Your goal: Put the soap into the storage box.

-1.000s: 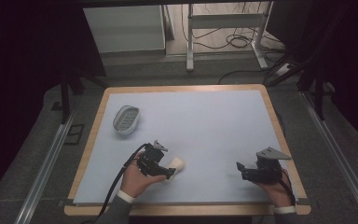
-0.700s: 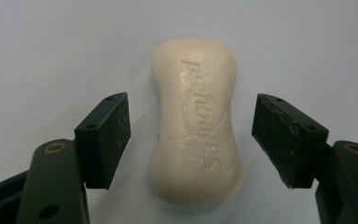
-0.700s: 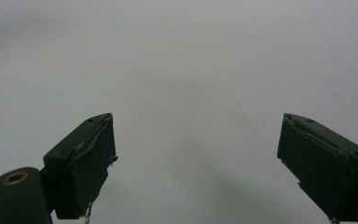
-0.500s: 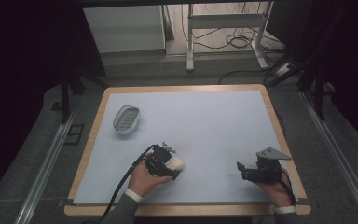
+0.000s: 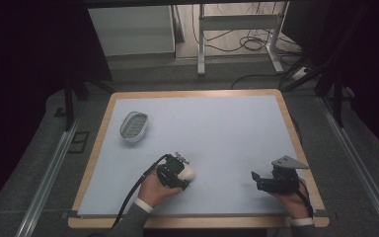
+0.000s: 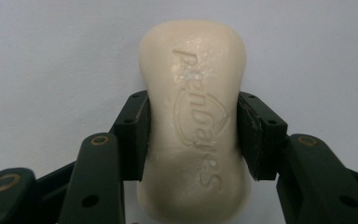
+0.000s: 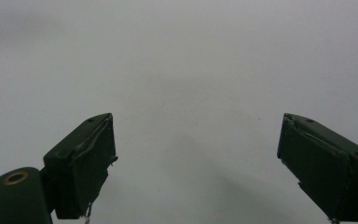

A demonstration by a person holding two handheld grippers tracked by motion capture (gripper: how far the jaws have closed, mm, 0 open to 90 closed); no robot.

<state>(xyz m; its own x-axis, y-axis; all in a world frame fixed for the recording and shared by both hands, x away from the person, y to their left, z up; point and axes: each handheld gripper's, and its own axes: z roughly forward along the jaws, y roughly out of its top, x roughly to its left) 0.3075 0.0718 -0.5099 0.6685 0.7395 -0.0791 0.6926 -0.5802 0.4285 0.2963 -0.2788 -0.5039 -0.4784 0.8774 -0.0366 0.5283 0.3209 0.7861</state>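
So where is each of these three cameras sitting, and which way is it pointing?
High view: fixed above the person's side, looking forward and down on the table; both forearms, the left tongs and right tongs show.
Left gripper view: rides on the left tongs, looking along the black jaws, which press the bar of soap.
Right gripper view: rides on the right tongs, facing bare tabletop between open jaws.
Shared: the soap appears in the high and left gripper views.
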